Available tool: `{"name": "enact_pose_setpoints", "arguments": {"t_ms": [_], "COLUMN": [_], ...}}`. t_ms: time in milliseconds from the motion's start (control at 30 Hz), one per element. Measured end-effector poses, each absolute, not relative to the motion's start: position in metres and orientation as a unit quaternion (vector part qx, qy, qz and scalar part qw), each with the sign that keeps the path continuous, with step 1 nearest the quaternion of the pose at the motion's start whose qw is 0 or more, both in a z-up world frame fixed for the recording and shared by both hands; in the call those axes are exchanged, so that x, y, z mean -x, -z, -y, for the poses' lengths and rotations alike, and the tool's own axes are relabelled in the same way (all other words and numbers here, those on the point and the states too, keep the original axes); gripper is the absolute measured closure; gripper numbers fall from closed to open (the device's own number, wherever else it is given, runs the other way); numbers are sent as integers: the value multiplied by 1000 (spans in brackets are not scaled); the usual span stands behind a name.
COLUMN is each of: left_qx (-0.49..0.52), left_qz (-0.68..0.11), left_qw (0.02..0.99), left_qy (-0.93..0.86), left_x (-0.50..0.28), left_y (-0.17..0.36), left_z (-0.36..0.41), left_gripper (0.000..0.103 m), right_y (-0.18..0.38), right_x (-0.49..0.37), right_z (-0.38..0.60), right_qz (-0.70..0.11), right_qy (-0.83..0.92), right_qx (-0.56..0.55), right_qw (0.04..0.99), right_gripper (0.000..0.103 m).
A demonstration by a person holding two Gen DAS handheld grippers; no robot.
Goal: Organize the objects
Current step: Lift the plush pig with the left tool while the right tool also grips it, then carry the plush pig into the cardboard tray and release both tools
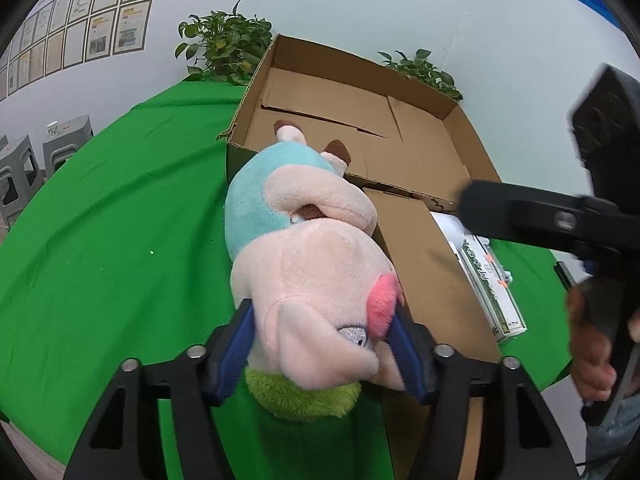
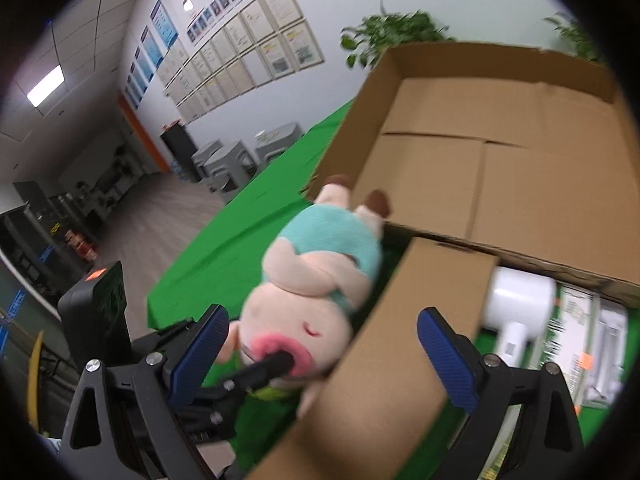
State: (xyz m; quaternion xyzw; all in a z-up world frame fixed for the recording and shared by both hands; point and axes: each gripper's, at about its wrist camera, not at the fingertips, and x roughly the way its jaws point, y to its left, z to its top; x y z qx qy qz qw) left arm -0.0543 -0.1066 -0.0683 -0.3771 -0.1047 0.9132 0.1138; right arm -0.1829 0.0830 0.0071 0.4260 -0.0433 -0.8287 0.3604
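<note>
Clearly the left gripper pinches the plush pig by its head, at centre frame, so its feet hang over the near edge of the cardboard box, probably for dropping inside. Lower in the blurred right view, the right gripper is spread wide, holding nothing, around the box flap.

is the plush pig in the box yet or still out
Out. The plush pig is clamped in the left claw, feet just over the box rim.

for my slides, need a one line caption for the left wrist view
Left tool grips a plush pig beside an open cardboard box on green cloth.
</note>
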Motion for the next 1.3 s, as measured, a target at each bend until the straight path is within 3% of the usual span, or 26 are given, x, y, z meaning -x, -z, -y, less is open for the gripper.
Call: {"name": "enact_pose_setpoints", "arguments": {"t_ms": [367, 500, 633, 833, 1300], "left_qx": [391, 388, 380, 358, 238], "left_qz": [105, 96, 85, 56, 7], "left_qw": [128, 128, 123, 124, 188], "left_qy": [-905, -908, -913, -924, -953], "left_x": [9, 1, 1, 2, 83], "left_y": [58, 61, 53, 34, -38], "left_z": [119, 117, 115, 99, 55], "left_gripper": [52, 54, 58, 60, 60], "right_y": [18, 29, 27, 11, -68], "right_x": [178, 165, 166, 165, 210], "right_z": [-25, -14, -18, -32, -77], "right_qz": [27, -16, -3, 22, 20], "right_qy": [791, 799, 805, 827, 908], "right_qx": [-481, -481, -477, -434, -303], "right_qw": [377, 359, 354, 356, 290], "right_gripper": [11, 12, 24, 38, 39]}}
